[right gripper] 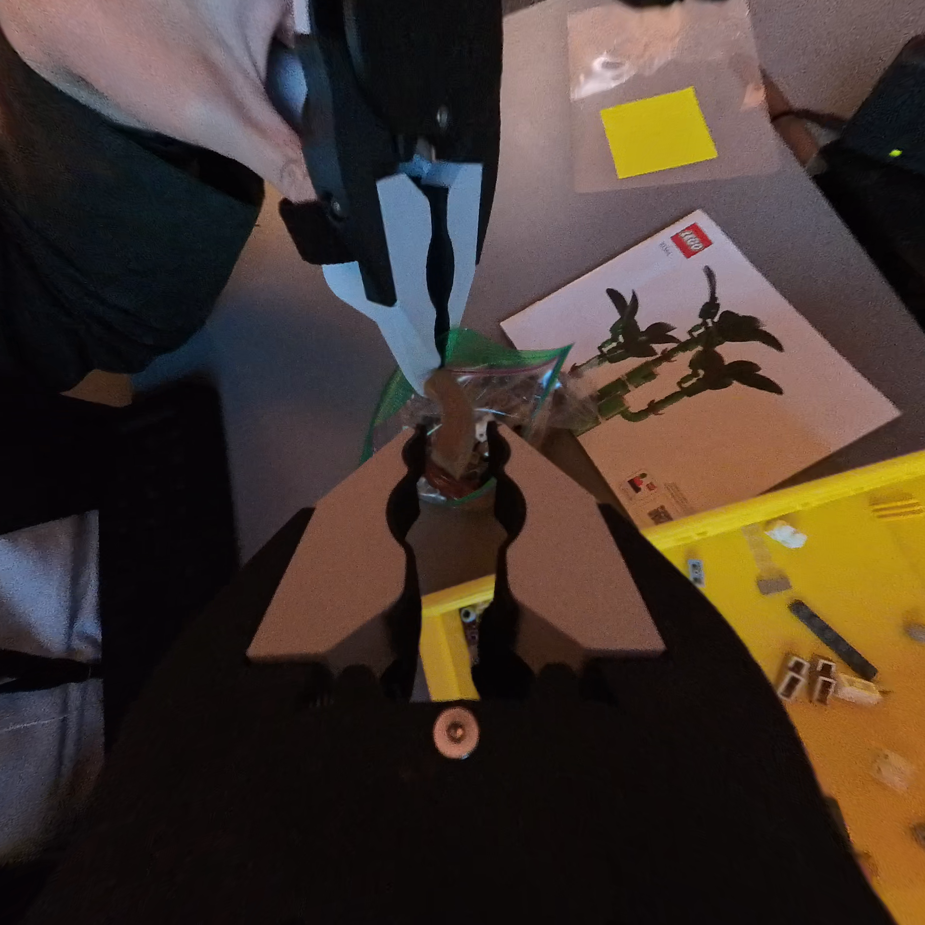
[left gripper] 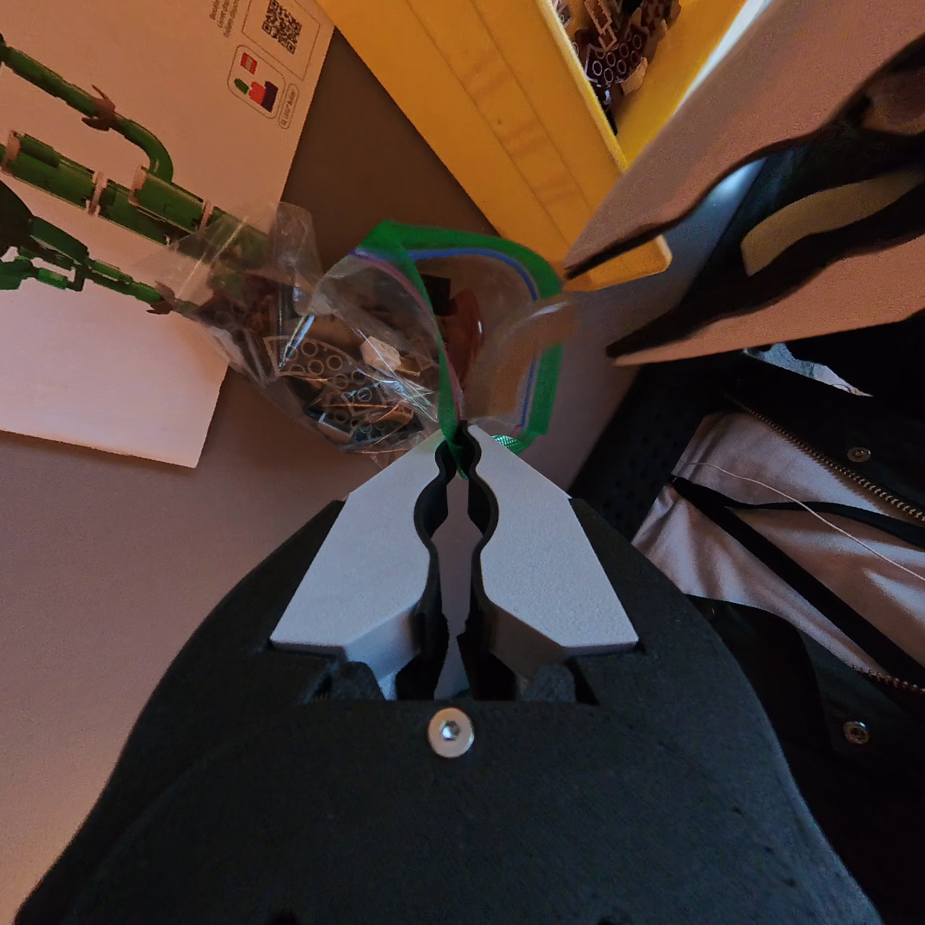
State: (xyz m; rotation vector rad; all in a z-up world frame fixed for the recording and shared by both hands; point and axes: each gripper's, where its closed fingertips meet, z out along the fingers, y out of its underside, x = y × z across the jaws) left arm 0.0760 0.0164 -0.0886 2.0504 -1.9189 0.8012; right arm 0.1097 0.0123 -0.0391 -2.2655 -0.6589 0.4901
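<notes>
**Zip bag held open over the table**

Beside the yellow tray [right gripper: 801,625] and instruction booklet [right gripper: 726,400], my left gripper [left gripper: 463,440] is clamped on the zip bag [left gripper: 390,350] rim. My right gripper [right gripper: 453,440], jaws apart, straddles a brown piece [right gripper: 453,410] at its mouth.
</notes>
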